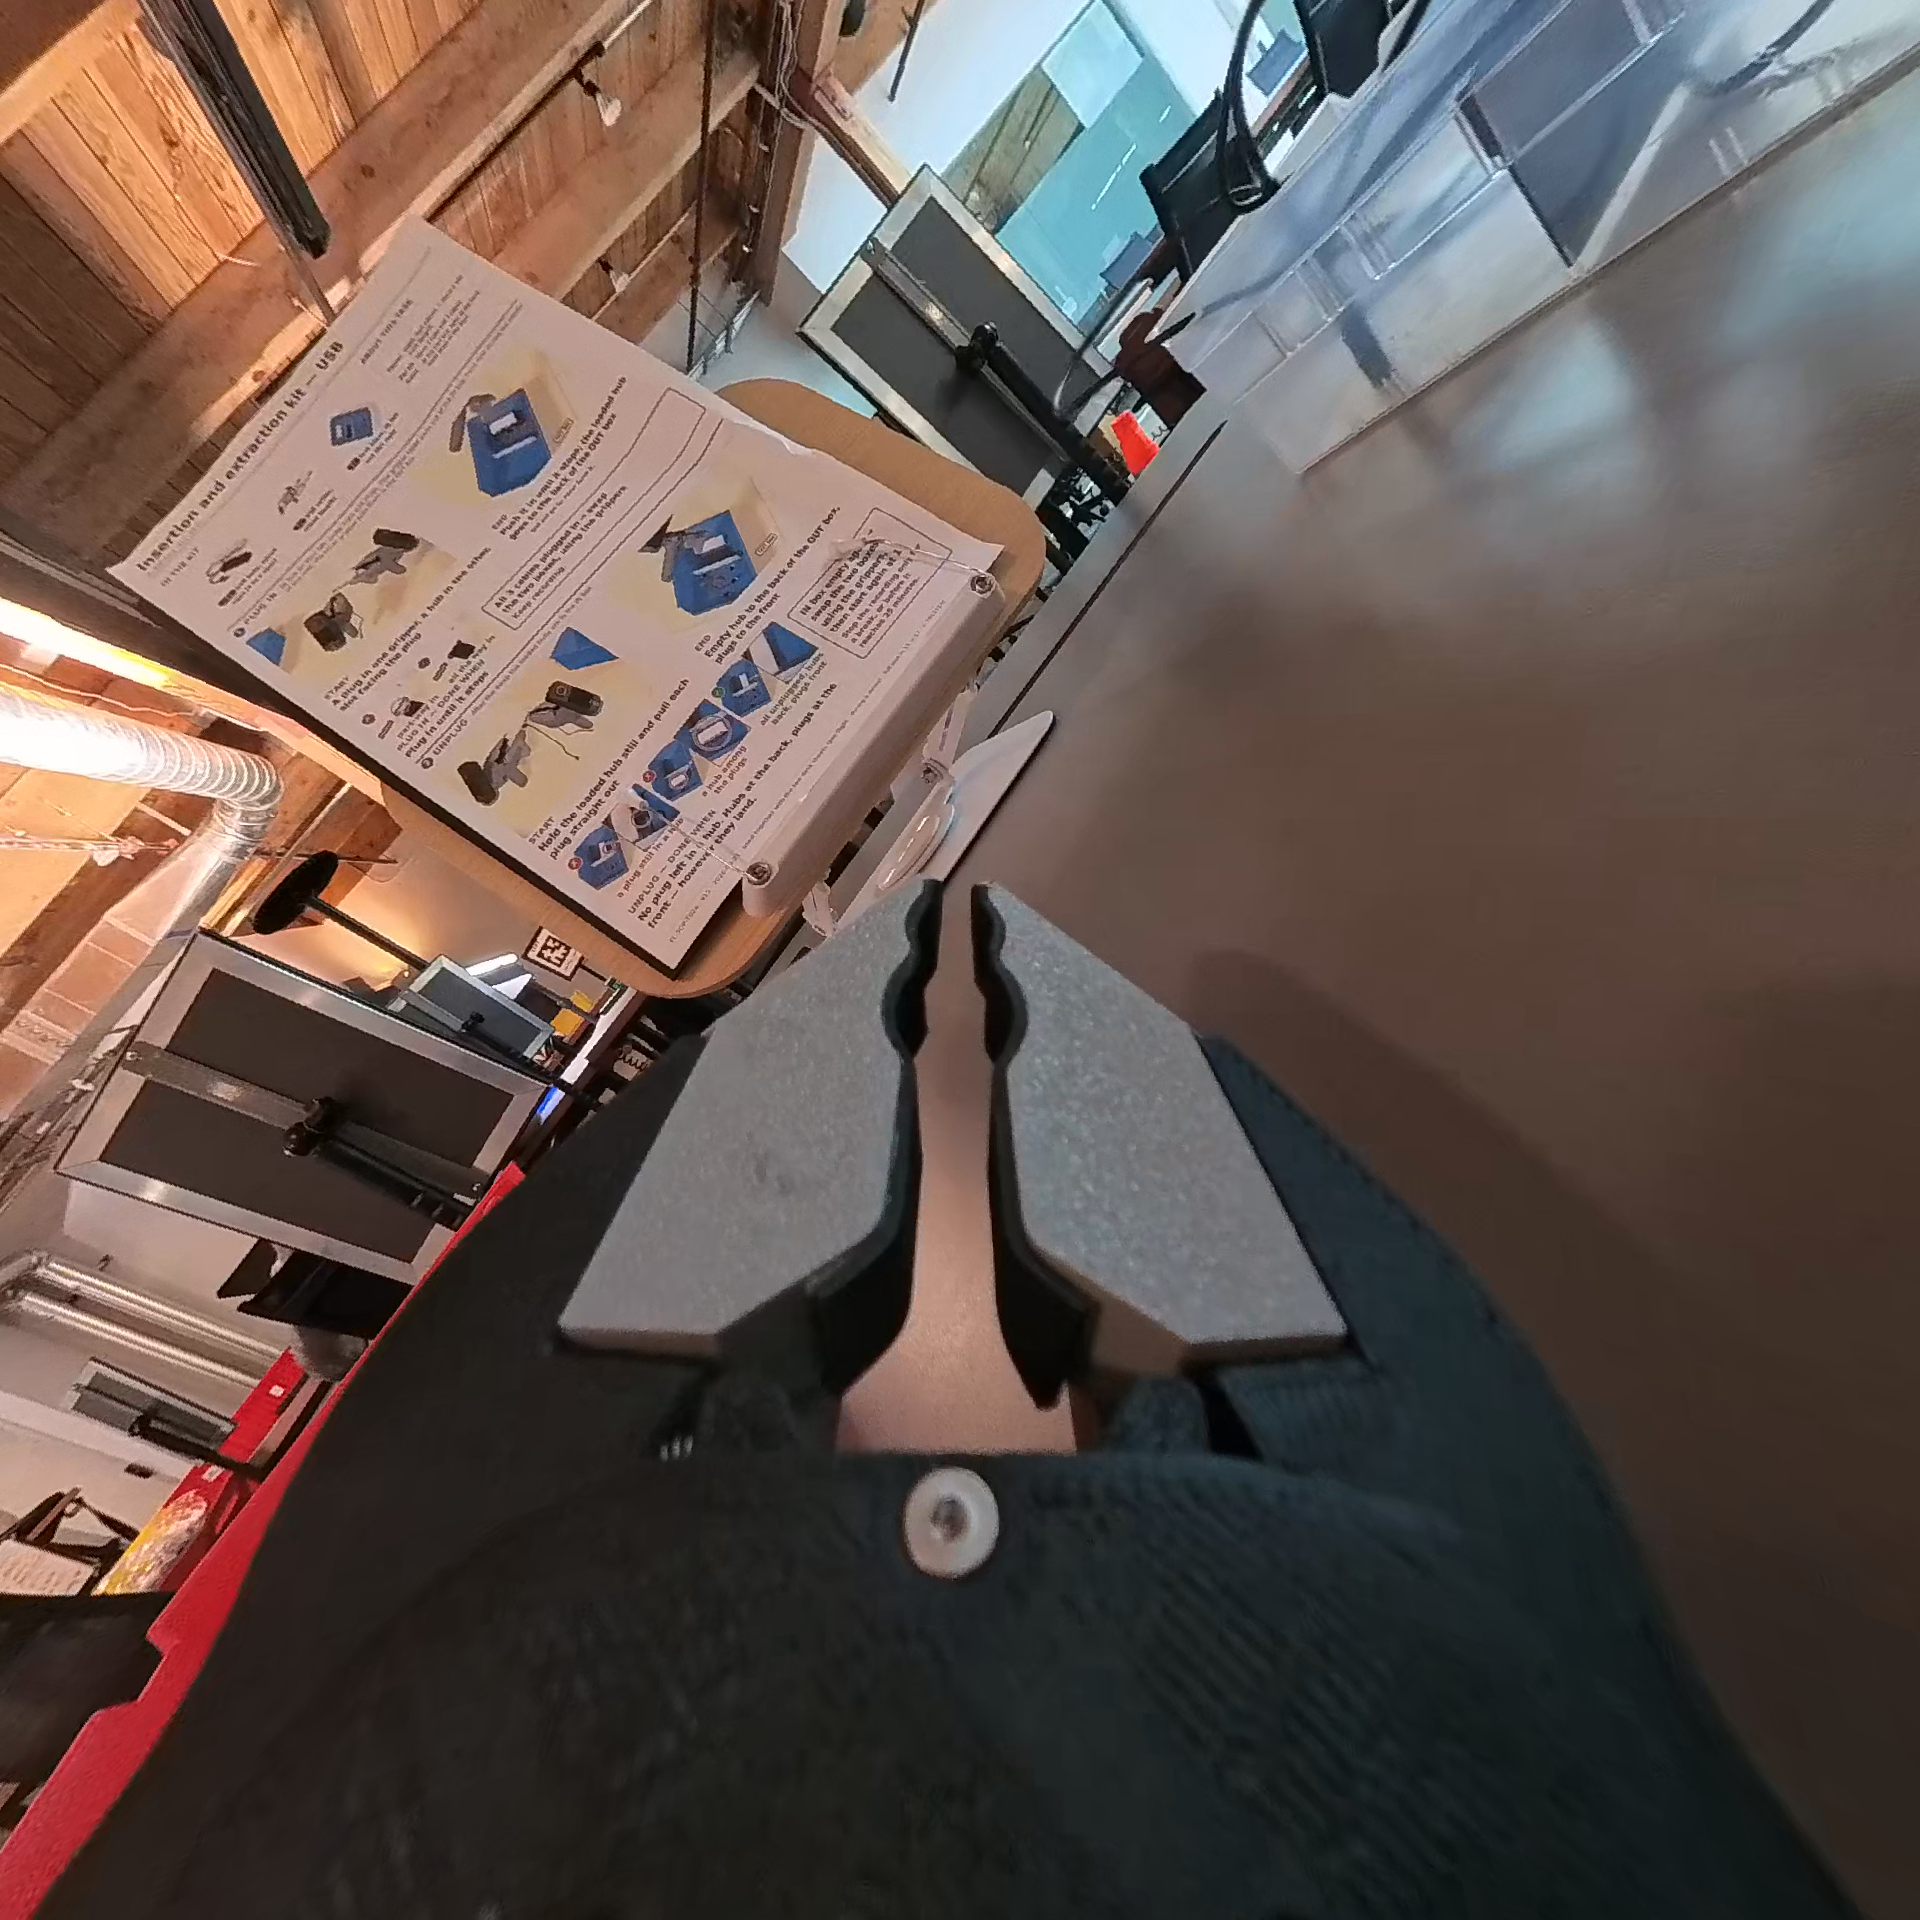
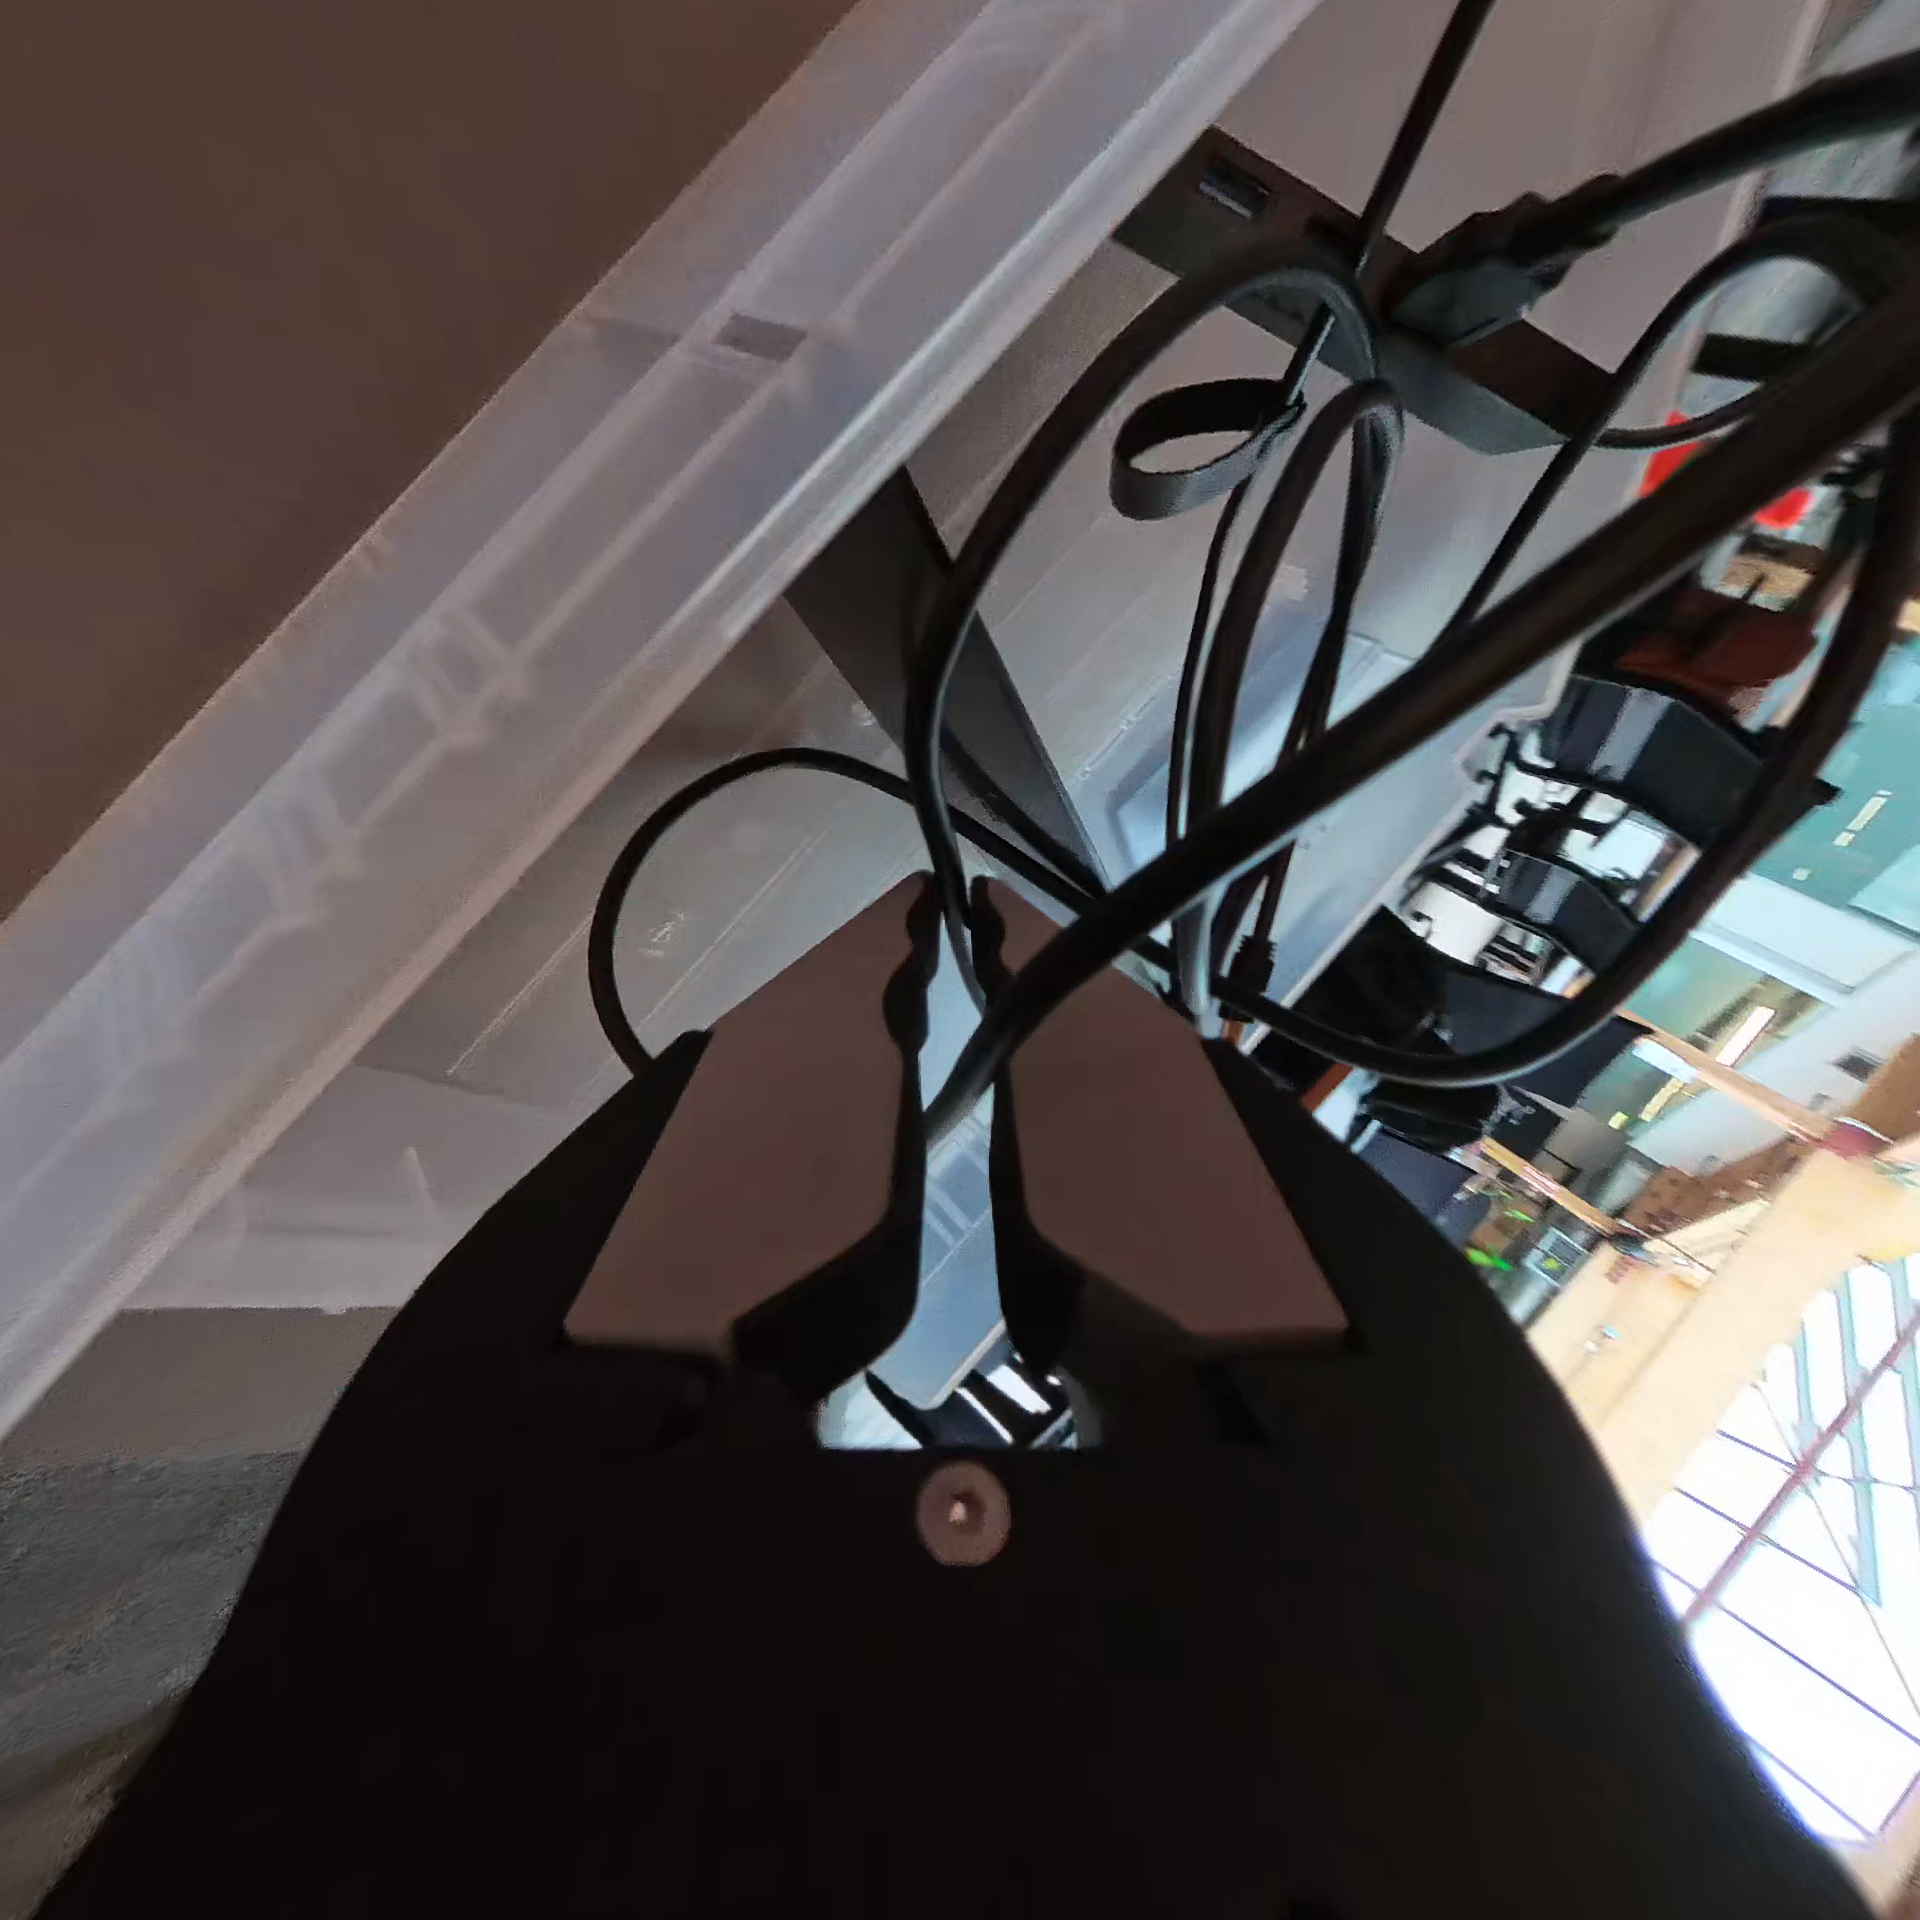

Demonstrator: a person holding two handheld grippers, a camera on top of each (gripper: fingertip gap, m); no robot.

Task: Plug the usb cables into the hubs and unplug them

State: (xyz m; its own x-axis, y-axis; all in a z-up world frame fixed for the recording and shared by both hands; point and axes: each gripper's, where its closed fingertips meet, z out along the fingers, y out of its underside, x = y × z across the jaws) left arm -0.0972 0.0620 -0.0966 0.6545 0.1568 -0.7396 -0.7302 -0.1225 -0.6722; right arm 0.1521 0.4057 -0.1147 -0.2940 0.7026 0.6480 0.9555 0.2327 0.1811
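Clear bin [image 2: 499, 582] holds black cables [image 2: 1226, 665], hub [image 2: 1455, 384].

Brown table [image 1: 1507, 831], bare, fills 3 o'clock in the left wrist view. Printed sheet [image 1: 561, 582] on a wooden board [image 1: 1023, 540] at 10 o'clock, on a white stand [image 1: 935, 790] set on the table edge. Clear bins [image 1: 1455, 249] at 1 o'clock. Red cup [image 1: 1135, 442] far off, 12 o'clock. Silver duct [image 1: 145, 753] at 9 o'clock. Wood plank wall [image 1: 156, 208] at 11 o'clock. Right wrist view: clear bin [image 2: 499, 623] wall at 10 o'clock, window [image 2: 1808, 1558] at 4 o'clock.
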